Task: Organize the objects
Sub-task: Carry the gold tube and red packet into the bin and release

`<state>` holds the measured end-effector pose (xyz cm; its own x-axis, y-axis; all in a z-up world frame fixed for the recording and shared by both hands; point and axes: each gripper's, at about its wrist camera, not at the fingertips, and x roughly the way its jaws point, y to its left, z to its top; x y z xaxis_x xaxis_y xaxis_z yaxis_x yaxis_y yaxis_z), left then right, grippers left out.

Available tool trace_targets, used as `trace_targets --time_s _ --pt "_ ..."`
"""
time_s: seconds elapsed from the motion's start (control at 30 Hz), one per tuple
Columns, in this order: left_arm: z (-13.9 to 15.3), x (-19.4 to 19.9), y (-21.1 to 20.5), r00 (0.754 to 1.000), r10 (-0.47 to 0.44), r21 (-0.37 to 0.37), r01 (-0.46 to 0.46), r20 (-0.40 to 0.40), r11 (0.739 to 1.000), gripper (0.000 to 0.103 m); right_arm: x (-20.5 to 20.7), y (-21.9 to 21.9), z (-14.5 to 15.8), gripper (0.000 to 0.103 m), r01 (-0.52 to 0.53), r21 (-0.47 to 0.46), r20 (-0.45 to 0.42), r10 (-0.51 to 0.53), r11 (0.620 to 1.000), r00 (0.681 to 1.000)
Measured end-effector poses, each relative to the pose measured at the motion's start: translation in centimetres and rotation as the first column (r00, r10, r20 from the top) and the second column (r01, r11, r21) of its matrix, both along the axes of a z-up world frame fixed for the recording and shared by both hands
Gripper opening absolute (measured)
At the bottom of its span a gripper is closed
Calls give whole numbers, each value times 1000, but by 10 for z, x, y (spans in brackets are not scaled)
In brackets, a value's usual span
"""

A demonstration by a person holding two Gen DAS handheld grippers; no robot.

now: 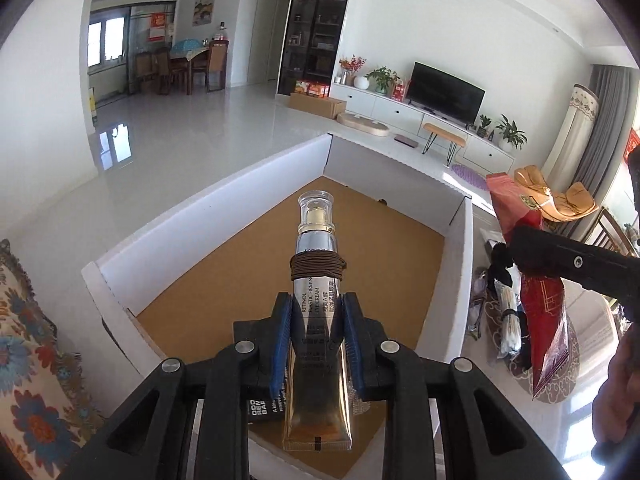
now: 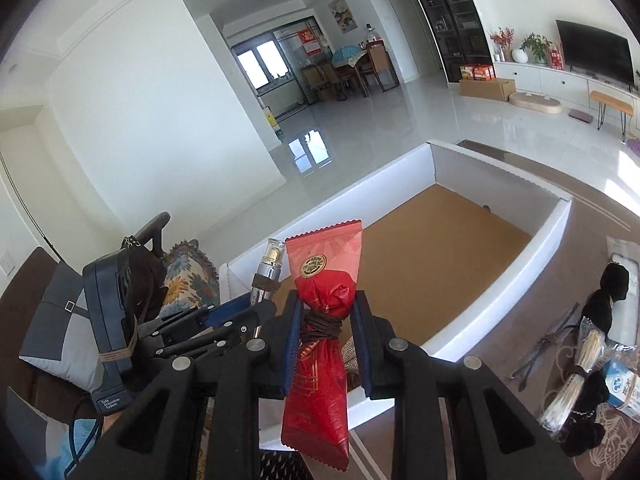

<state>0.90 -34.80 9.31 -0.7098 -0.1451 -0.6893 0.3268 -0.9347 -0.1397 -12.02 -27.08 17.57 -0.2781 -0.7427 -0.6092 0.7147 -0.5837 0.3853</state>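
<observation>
My left gripper [image 1: 316,312] is shut on a silver-gold eye cream tube [image 1: 316,280] with a brown band wound round it, held over the white box [image 1: 208,208] with a brown cardboard floor. My right gripper [image 2: 326,312] is shut on a red snack packet [image 2: 320,360], also tied with a brown band, held above the box's near wall [image 2: 480,312]. The red packet [image 1: 540,320] and right gripper also show at the right of the left wrist view. The tube [image 2: 269,270] and the left gripper show at the left of the right wrist view.
A small black packet [image 1: 262,410] lies in the box under my left gripper. On the patterned rug right of the box lie a bundle of sticks [image 2: 576,384], black cloth items [image 2: 608,292] and a blue-white box [image 2: 622,384]. A flowered cushion [image 1: 32,360] sits left of the box.
</observation>
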Motion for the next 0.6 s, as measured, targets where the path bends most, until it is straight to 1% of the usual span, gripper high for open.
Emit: trace_targets --time_s 0.1,0.17,0.2,0.23,0.27,0.3,0.33,0.4,0.43,0.47,0.53,0.57,0.6 --pt "-19 -11 -8 998 -7 -30 9 63 1000 25 -6 -42 -25 25 1 49 21 -2 999 1000" --pt "-32 -21 -9 993 -7 -54 14 120 998 26 -13 -58 -47 32 2 45 80 -6 999 997" --pt "-37 -24 -9 989 8 -70 2 146 998 36 -19 -61 -58 38 2 40 118 -6 999 993" --pt "-41 -25 -10 986 30 -84 -16 162 996 56 -22 -62 -66 50 16 46 145 -22 999 989" --pt "-42 -23 -9 986 52 -96 -37 156 995 66 -24 -59 -70 56 36 44 157 -43 998 987" --pt "-40 -17 -6 990 64 -103 -52 126 993 77 -25 -50 -72 57 54 21 161 -56 998 985" --pt "-37 -9 -3 994 64 -101 -55 92 993 80 -24 -38 -72 61 66 0 153 -65 998 986" --pt "-30 -1 8 997 48 -83 -43 53 996 81 -22 -9 -67 69 100 -4 93 -99 995 991" --pt "-26 3 17 999 30 -71 -27 36 997 81 -20 9 -65 77 117 1 54 -117 993 992" --pt "-22 7 27 1000 4 -59 -3 18 998 81 -17 29 -65 85 142 11 11 -142 990 990" --pt "-12 13 58 997 -73 -34 73 -7 997 81 -10 75 -68 92 215 40 -71 -212 976 975" --pt "-9 14 76 993 -120 -23 119 -14 993 82 -6 101 -73 93 257 62 -105 -249 965 963" --pt "-6 15 97 985 -170 -15 170 -17 985 88 -2 127 -80 93 302 91 -136 -288 949 948"
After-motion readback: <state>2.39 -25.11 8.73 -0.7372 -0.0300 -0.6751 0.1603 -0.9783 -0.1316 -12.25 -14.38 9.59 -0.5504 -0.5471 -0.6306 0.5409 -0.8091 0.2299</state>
